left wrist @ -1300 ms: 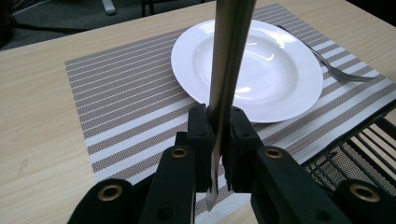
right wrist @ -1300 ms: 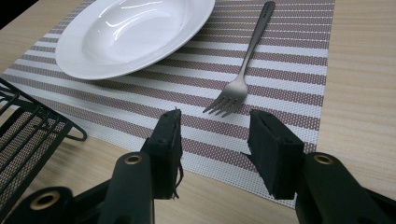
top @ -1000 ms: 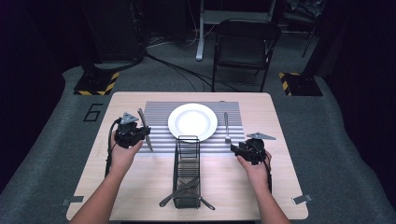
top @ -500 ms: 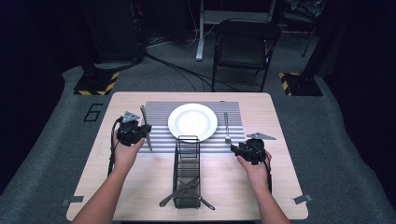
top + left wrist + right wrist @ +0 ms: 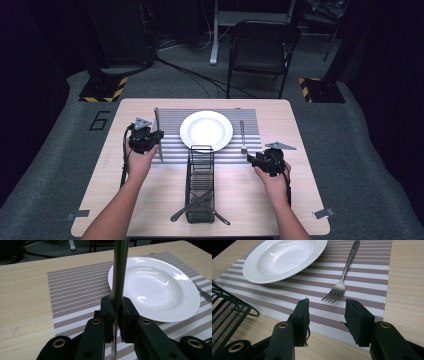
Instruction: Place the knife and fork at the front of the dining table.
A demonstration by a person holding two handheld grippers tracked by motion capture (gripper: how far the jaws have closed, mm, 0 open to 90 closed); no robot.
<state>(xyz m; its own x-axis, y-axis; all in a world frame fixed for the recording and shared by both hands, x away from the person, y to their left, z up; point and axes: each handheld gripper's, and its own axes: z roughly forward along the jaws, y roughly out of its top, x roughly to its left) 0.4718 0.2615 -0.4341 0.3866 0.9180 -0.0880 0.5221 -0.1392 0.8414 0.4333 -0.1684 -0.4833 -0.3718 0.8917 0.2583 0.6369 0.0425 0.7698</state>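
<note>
My left gripper [image 5: 156, 136] [image 5: 116, 303] is shut on a steel knife [image 5: 158, 125] [image 5: 119, 270], which stands nearly upright between the jaws over the left part of the striped placemat [image 5: 170, 127]. A white plate [image 5: 206, 130] [image 5: 155, 287] [image 5: 284, 257] sits in the middle of the mat. Right of the plate a fork [image 5: 242, 135] [image 5: 344, 277] lies on the mat, tines toward me. My right gripper [image 5: 252, 158] [image 5: 327, 307] is open just short of the tines, low over the mat's near edge, with nothing between its fingers.
A black wire basket [image 5: 200, 172] stands on the wooden table [image 5: 300, 200] in front of the plate, with a few utensils [image 5: 197, 205] at its near end. A folding chair [image 5: 262, 50] stands beyond the table's far edge.
My left gripper has shifted slightly forward and toward the plate with the knife in it. The right gripper has hardly moved.
</note>
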